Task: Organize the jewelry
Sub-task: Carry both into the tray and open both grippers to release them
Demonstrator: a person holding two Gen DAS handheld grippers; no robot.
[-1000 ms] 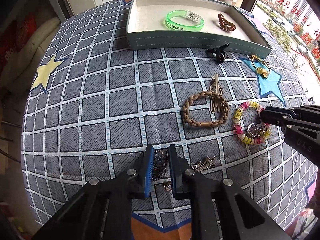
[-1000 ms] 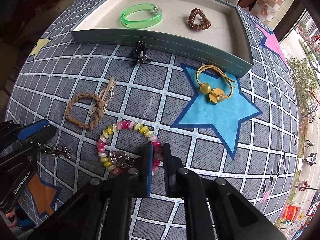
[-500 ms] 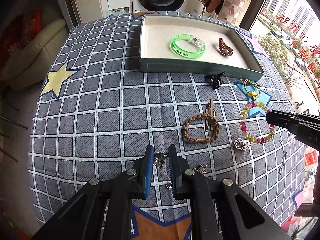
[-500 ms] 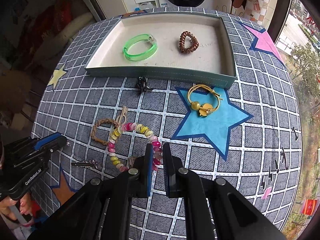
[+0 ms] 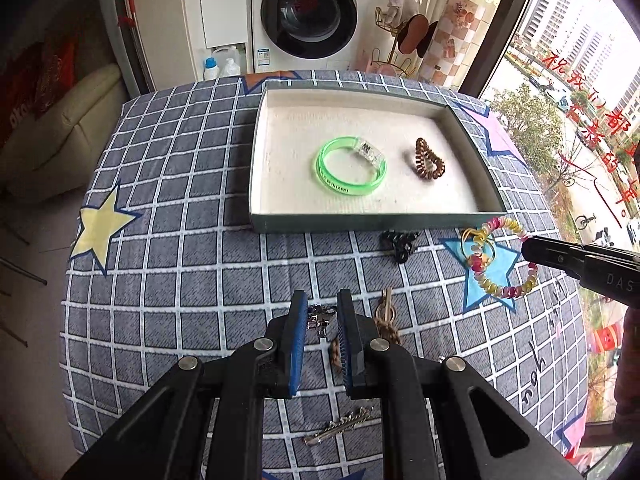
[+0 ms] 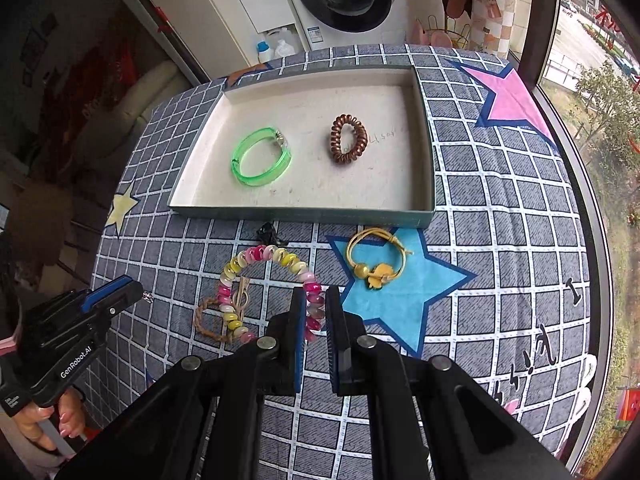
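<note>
My right gripper is shut on a pink and yellow bead bracelet, held in the air above the cloth; it also shows in the left wrist view. My left gripper is shut on a small silver charm piece, lifted off the table. The teal tray holds a green bangle and a brown coil hair tie. On the cloth lie a braided brown bracelet, a yellow cord bracelet, a black clip and a silver hair clip.
The table has a grey checked cloth with stars. A washing machine stands behind the table, a sofa at left, a window at right. A hand holds the left gripper.
Both grippers have risen and pulled back, lifting their pieces. The bead bracelet has left the cloth and now hangs nearer the tray; the silver charm piece came up with the left gripper.
</note>
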